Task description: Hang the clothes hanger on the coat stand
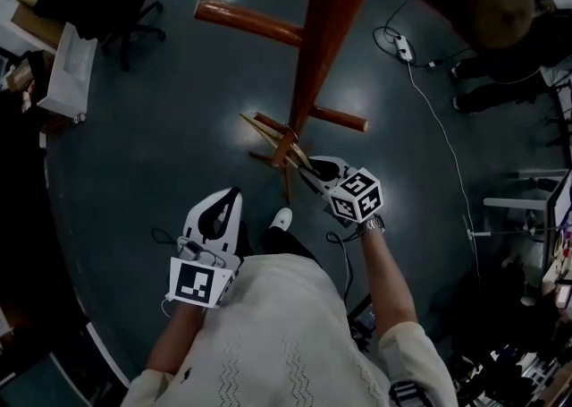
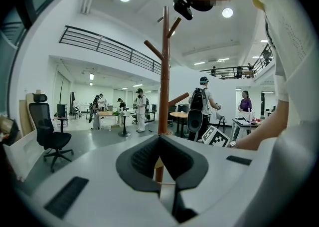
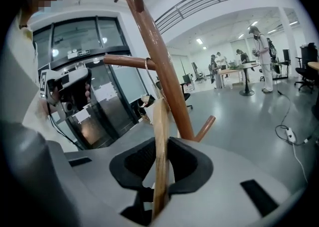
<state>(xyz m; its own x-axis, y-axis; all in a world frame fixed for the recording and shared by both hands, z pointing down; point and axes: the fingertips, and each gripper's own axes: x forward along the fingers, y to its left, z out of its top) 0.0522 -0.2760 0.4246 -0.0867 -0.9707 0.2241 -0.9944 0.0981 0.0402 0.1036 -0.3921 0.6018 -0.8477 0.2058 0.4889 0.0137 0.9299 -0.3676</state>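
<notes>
To the left of the coat stand (image 1: 326, 29), an office chair (image 1: 125, 12) stood well apart from it on the dark floor (image 1: 179, 128). Nearer the stand, on its left, the left gripper (image 1: 234, 192) hovered with its jaws brought together at the tips and nothing between them; in the left gripper view (image 2: 159, 138) it pointed straight at the stand's pole (image 2: 163, 71), which rose just behind the tips. A shoe (image 1: 281, 217) showed between the two grippers, below the stand's pole in the head view.

The clothes hanger (image 1: 273, 137), of pale wood, was up against the pole. In the right gripper view one bar of the hanger (image 3: 160, 161) ran up through the jaws and leaned toward the pole (image 3: 159, 66), ending just under a side peg (image 3: 124, 61) (a thin pale loop sat on that peg, though I could not tell whether it belonged to the hanger).

The right gripper (image 1: 308, 164) was clamped on that bar, the pads pressing it from both sides (image 3: 164, 141), with its marker cube (image 1: 356, 195) behind. Right of the stand, a power strip (image 1: 404, 46) and its white cable lay on the floor.
</notes>
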